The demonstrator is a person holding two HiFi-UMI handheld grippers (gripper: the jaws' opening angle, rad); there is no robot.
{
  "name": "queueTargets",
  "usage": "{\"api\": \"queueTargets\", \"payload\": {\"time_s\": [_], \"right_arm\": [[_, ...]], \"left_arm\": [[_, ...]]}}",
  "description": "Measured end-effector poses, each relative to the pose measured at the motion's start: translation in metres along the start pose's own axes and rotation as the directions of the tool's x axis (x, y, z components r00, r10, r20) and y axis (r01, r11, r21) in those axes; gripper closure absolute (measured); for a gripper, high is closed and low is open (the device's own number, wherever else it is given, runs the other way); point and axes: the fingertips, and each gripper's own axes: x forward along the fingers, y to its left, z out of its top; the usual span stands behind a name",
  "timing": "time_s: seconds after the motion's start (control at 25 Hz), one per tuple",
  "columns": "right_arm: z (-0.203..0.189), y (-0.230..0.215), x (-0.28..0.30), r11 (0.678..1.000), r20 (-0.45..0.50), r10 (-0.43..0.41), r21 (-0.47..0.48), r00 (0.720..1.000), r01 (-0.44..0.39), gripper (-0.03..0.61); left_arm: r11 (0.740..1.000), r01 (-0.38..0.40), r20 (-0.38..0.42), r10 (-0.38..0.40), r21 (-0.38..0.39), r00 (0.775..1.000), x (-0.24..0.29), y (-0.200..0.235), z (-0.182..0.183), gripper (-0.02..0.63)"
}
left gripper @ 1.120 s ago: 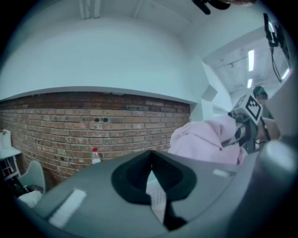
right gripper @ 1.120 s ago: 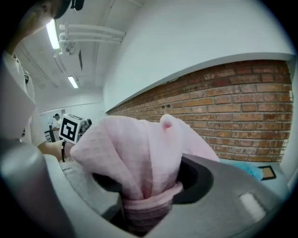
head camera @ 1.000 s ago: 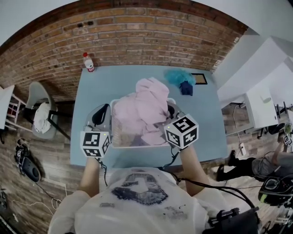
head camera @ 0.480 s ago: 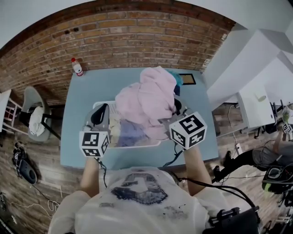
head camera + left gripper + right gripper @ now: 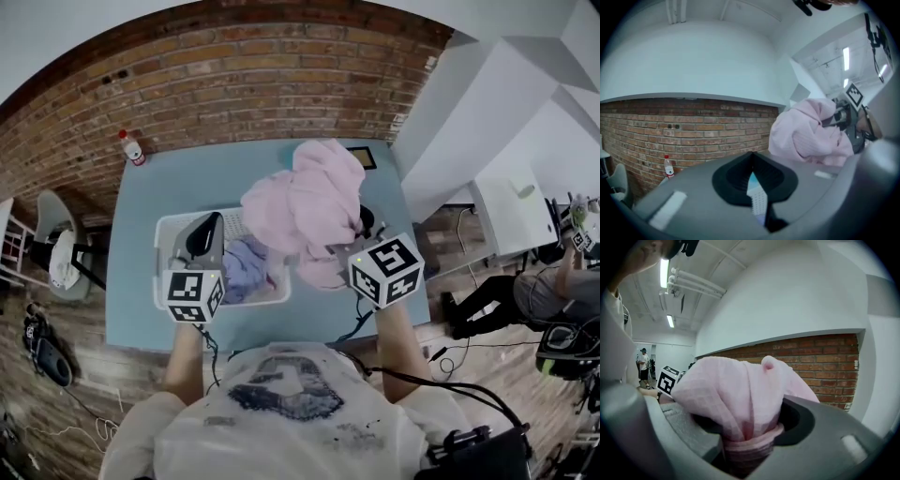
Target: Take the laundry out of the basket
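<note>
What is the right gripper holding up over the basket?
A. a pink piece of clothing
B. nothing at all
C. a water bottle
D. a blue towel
A: the right gripper has its jaws closed on a bunched fold of the pink garment, which hangs above the basket.

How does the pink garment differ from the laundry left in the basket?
The pink garment is pale pink; the laundry left in the basket looks bluish lilac. The pink garment is lifted up, bunched; the other laundry lies inside the white basket. The right gripper is clamped on the pink garment; nothing grips the other. Both are crumpled cloth.
</note>
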Motion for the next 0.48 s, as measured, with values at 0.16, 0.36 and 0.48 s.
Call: {"api": "queueTargets", "payload": {"time_s": [0.16, 0.36, 0.48], "right_arm": [[-0.01, -0.031, -0.029, 0.998, 0.001, -0.053, 0.015, 0.999, 0.053, 0.327], [-0.028, -0.062, -0.052, 0.996, 0.001, -0.086, 0.03, 0.996, 0.086, 0.327], [-0.042, -0.075, -0.06, 0.993, -0.011, -0.108, 0.046, 0.994, 0.109, 0.327]], "left_arm": [[0.999, 0.041, -0.006, -0.041, 0.0, 0.999, 0.022, -0.034, -0.001, 0.623], [0.997, 0.072, -0.02, -0.072, -0.006, 0.997, 0.045, -0.069, -0.008, 0.623], [0.996, 0.093, -0.032, -0.094, -0.006, 0.995, 0.055, -0.086, -0.011, 0.623]]}}
